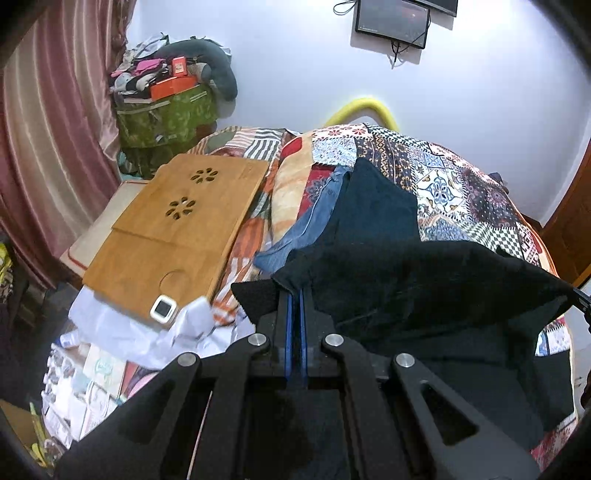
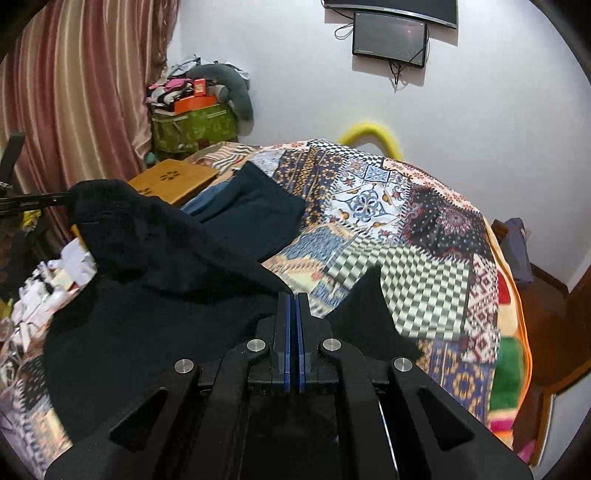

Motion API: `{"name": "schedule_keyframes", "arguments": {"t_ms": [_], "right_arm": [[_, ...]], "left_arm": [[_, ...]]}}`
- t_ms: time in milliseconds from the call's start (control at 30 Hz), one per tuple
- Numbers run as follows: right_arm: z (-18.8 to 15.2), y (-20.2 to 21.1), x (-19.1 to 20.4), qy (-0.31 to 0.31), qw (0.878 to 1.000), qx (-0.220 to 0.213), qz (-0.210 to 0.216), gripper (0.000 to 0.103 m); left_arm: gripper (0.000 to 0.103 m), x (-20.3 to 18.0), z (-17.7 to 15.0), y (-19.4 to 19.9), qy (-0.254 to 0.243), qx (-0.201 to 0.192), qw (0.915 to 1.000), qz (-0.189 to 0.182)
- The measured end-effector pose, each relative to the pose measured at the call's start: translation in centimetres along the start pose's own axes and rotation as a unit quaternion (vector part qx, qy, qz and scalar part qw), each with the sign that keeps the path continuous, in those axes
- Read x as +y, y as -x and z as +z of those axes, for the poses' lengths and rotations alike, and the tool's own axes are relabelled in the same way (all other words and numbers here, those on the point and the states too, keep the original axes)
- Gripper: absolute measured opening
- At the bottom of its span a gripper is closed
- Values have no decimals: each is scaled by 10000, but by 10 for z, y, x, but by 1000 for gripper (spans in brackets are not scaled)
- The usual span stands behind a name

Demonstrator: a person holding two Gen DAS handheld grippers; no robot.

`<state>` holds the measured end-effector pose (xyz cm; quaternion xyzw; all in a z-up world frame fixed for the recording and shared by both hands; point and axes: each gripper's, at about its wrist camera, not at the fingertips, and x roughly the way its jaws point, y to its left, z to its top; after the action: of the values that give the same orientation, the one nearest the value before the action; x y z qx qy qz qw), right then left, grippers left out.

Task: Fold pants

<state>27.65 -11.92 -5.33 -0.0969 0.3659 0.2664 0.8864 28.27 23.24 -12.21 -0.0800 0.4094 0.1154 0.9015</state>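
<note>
Black pants [image 1: 424,291] hang stretched between my two grippers above the patchwork bedspread [image 1: 461,184]. My left gripper [image 1: 296,295] is shut on one corner of the pants. My right gripper [image 2: 292,299] is shut on the other corner of the black pants [image 2: 166,302], with a flap of cloth sticking up to its right. In the right wrist view my left gripper [image 2: 66,199] shows at the far left, pinching the cloth. The lower part of the pants drapes down onto the bed.
Folded dark teal pants [image 1: 373,210] lie on blue jeans [image 1: 314,225] at mid-bed. A wooden lap desk [image 1: 177,225] with a small white device [image 1: 162,308] lies left. A green bag [image 1: 166,118], a curtain [image 1: 48,147] and floor clutter stand left. Wall screens [image 1: 391,22] hang behind.
</note>
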Motion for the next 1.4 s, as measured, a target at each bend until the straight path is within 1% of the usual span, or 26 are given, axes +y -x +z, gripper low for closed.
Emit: {"name": "schedule_keyframes", "arguments": {"t_ms": [200,367,433,533,633,700,800,900,967,1100,1233,1300,1333,1367,1400], "right_arm": [[-28,41,22,-40,9996,-79,262,2],[-58,64,44,-59,9984,-38,560,2],[-73,67,52,-96,9979,31,642,2],[-94,65,60,-188,9972,161,707,2],[-111,62,67,-301,9964,287,735,2],[-119,58,68,-412,9952,381,796,2],[-128,56,70,-502,9944,455,813,2],[-129,60,71,-507,9939,496,842,4],[-130,69,74,-467,9941,444,878,4],[-122,89,71,-415,9962,146,748,4],[-105,97,59,-555,9967,-90,590,5],[-98,96,55,-557,9971,-163,489,9],[-94,96,53,-562,9973,-183,439,14],[-91,94,51,-574,9974,-195,389,23],[-86,91,48,-592,9974,-194,354,28]], "left_arm": [[2,25,-37,25,125,77,9999,68],[2,45,-75,27,431,319,9986,40],[2,52,-93,22,603,461,9971,13],[2,58,-116,11,720,674,9951,2],[2,66,-142,-3,911,999,9908,-54],[2,68,-154,-10,1012,1146,9882,-91],[1,75,-167,-14,1098,1224,9864,75],[1,81,-170,-6,1277,1142,9852,-35],[1,83,-167,5,1289,999,9866,-44],[1,76,-155,22,1148,756,9905,-23],[2,55,-138,41,815,461,9955,-109],[5,42,-130,45,649,386,9971,-114],[10,34,-126,47,545,347,9978,-130],[17,28,-123,48,484,330,9981,-168],[21,21,-119,49,424,315,9983,-227]]}}
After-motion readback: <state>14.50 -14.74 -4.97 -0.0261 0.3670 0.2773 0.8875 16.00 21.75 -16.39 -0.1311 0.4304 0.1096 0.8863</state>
